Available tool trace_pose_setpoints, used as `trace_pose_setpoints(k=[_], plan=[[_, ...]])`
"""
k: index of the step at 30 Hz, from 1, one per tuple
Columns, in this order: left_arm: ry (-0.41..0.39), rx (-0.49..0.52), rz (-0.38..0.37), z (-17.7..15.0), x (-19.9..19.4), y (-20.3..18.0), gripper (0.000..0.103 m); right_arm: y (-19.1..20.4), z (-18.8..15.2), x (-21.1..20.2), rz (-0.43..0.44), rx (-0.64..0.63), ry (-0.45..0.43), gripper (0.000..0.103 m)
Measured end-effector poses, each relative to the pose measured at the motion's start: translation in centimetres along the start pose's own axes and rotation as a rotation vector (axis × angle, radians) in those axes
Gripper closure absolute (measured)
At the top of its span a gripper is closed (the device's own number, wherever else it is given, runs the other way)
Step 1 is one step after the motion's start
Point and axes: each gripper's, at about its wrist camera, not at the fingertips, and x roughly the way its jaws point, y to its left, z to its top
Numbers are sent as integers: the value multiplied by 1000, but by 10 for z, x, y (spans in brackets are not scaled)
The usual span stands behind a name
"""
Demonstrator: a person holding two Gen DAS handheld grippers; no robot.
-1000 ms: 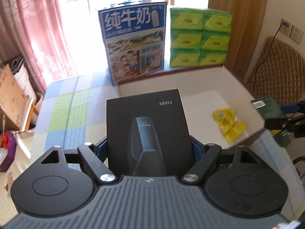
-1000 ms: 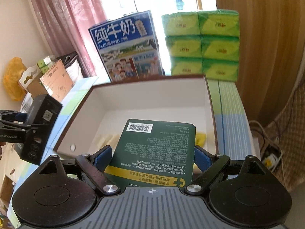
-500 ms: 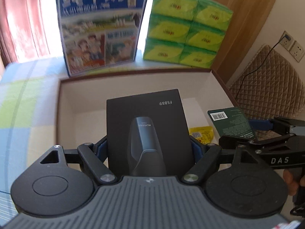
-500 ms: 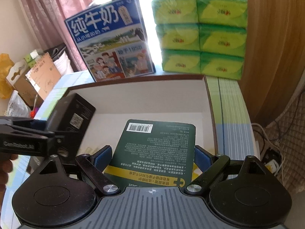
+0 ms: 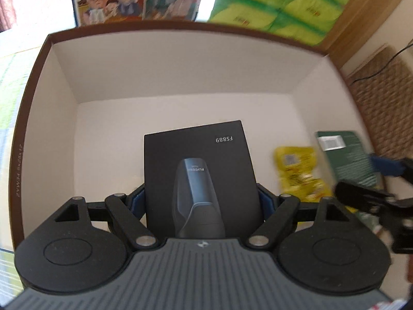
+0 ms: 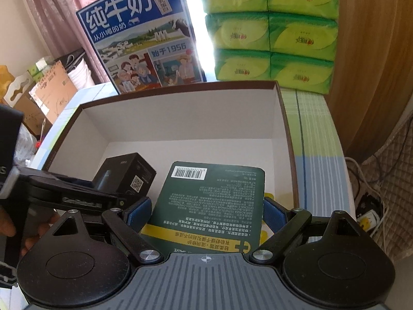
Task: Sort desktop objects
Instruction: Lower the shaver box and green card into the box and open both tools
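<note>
My left gripper (image 5: 201,199) is shut on a black box marked FS889 (image 5: 198,160), held low inside the white storage box with a brown rim (image 5: 180,25). My right gripper (image 6: 206,211) is shut on a dark green box with a barcode (image 6: 211,196) over the same storage box (image 6: 180,95). A yellow packet (image 5: 299,173) lies on the storage box floor between the two held boxes. In the right wrist view the black box (image 6: 126,178) and left gripper (image 6: 77,193) appear at the left. The green box (image 5: 348,157) shows blurred at the right of the left wrist view.
A blue milk carton (image 6: 144,44) and stacked green tissue packs (image 6: 271,31) stand just behind the storage box. A striped tablecloth (image 6: 315,129) runs along its right side. Cardboard items (image 6: 51,90) sit left; a power strip with cables (image 6: 369,211) lies right.
Both grippers moved forward and down into the white storage box with their boxes still held. The black box went from over the table's left part to low inside the storage box.
</note>
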Motion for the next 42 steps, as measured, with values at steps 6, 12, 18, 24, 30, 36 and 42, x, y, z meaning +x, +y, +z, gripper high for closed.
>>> trace_pose_setpoints(k=[6,12,18,24,30,36,42], plan=[[-5,67,126,1,3,-1,26,8,-4,13,-5,-25,25,16],[2,67,162,1,1,10,26,19,-7,25,-32,-80,36,16],[-18,91,171,0,-4,7,26,26,-5,31,-26,-108,40,16],[-44,105,155,2,-14,4,22,33,-6,40,-21,-130,53,16],[-66,112,144,3,-24,2,18,34,-6,46,-14,-126,67,16],[-67,119,139,5,-24,2,17,33,-7,51,-3,-103,75,16],[-64,118,136,4,-25,2,17,34,-8,50,-8,-118,59,15]])
